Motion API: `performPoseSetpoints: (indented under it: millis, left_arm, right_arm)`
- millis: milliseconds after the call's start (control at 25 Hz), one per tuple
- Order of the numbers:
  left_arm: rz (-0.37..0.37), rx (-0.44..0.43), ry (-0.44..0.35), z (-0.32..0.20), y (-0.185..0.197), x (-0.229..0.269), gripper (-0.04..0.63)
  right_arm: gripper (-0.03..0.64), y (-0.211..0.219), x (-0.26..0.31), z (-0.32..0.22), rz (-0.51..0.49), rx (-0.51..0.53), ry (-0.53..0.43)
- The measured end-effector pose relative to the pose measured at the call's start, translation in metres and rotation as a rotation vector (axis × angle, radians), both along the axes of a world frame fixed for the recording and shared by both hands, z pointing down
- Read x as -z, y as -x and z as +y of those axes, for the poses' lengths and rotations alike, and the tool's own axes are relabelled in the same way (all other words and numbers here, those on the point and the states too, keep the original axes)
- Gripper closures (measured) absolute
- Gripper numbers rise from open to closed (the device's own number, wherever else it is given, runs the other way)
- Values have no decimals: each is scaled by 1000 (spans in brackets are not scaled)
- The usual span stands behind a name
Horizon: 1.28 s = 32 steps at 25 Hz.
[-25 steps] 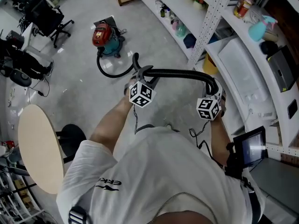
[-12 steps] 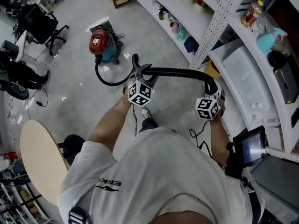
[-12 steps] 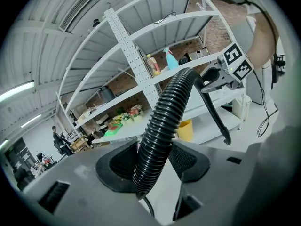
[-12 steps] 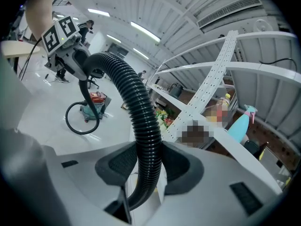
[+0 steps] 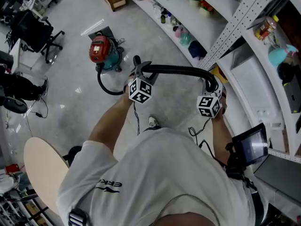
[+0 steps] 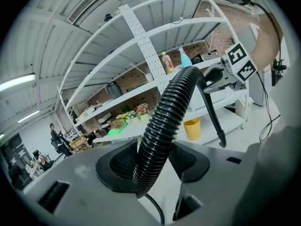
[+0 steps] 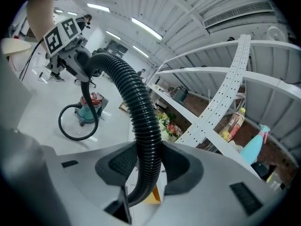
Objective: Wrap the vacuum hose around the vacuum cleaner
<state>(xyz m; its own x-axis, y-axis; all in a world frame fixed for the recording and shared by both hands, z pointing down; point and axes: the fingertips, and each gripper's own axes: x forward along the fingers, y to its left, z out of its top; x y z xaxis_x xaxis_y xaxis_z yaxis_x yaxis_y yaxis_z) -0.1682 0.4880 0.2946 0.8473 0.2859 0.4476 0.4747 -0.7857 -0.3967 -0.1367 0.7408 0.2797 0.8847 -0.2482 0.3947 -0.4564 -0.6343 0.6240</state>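
The red and teal vacuum cleaner (image 5: 104,53) stands on the grey floor ahead. Its black ribbed hose (image 5: 176,71) loops on the floor, rises to my left gripper (image 5: 141,72), then spans across to my right gripper (image 5: 212,85). In the left gripper view, the hose (image 6: 164,126) runs between the pads of the left gripper (image 6: 153,166), which is shut on it. The right gripper (image 7: 149,166) is likewise shut on the hose (image 7: 141,121), and behind it the vacuum cleaner (image 7: 89,108) shows on the floor. The hose end beyond the right gripper hangs down.
White metal shelving (image 5: 207,36) with bottles and boxes runs along the right side. A yellow bin (image 5: 217,72) sits under it. An office chair (image 5: 35,29) stands far left, a round beige table (image 5: 44,173) at lower left. A tablet (image 5: 249,147) hangs at my right hip.
The vacuum cleaner has come a little nearer in the head view, and a shoe has stepped into sight below the hose. Both grippers keep the same hold on the hose.
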Motion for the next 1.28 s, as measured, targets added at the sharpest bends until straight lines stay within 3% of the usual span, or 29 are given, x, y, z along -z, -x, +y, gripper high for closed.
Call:
performPoseSetpoints:
  millis: [640,1280]
  left_arm:
    - [1,40,45,-89,-67,1,400]
    - [-32,120,-18,-147,-202,2,400]
  right_arm:
    - [456,-60,2,-90,-17,20,-7]
    - [457,-201,-14,-146,-54,120,-63]
